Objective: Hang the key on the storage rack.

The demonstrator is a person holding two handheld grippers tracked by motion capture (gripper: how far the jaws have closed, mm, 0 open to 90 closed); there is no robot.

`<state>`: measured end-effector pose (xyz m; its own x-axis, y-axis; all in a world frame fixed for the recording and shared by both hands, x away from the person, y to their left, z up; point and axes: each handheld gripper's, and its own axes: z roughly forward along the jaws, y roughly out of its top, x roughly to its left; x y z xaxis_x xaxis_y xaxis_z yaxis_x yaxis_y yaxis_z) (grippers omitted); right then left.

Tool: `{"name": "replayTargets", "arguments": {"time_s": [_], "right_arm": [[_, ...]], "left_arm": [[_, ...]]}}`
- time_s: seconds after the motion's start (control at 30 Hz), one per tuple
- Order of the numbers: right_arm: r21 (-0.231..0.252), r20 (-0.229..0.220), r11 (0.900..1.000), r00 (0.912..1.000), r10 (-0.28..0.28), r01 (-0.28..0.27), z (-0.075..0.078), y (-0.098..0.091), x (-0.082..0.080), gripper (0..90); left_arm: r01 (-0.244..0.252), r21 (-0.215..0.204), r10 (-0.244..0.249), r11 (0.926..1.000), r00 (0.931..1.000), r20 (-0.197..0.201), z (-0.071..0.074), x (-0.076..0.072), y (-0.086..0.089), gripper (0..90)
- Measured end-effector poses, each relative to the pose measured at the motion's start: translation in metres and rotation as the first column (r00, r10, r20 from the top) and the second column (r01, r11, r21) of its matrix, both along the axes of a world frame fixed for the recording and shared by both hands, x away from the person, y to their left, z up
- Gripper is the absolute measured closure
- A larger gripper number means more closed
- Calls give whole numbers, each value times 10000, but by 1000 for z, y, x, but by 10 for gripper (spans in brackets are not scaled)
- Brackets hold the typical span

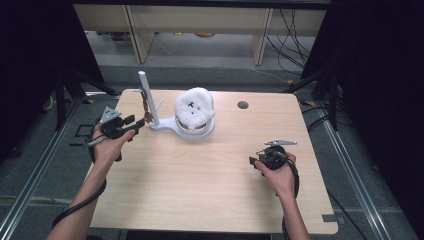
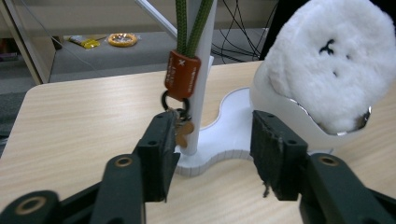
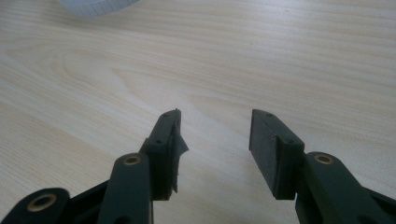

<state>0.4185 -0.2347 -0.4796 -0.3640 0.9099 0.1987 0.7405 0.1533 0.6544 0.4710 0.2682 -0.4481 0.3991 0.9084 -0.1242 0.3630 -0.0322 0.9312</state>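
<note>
Here, left gripper (image 2: 212,154) half-open, beside keychain (image 2: 182,79)

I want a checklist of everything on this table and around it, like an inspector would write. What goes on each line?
Surface: light wooden table, round hole near the far edge.
Job's things: white stand with a keychain on a green cord, orange tag hanging against the post; fluffy white toy sitting in the stand's bowl.
Clutter: nothing seen on the table.
Grippers: left gripper open, the keychain's small charm beside its left jaw; right gripper open over bare wood.
Cables: black cable trailing along the left forearm; loose wires on the floor behind.
Surroundings: wooden shelf legs, grey floor, dark curtains.
</note>
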Motion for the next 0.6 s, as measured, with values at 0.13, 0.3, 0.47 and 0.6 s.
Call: {"name": "replayTargets", "arguments": {"time_s": [0.13,0.3,0.47,0.6], "right_arm": [[133,-28,9999,10000,49,-49,0,0,0,544],[142,6,9999,10000,57,-57,0,0,0,542],[-51,292,9997,9993,239,-237,-2,0,2,538],[70,34,9999,9999,106,-107,-3,3,1,533]], "left_arm": [[63,65,-63,10000,10000,-23,-9,-19,2,427],[60,204,-55,9998,9997,-247,-31,-47,4,356],[-69,56,71,10000,9992,-405,-55,-71,4,329],[-181,-189,173,9997,9991,-397,-67,-84,1,321]]}}
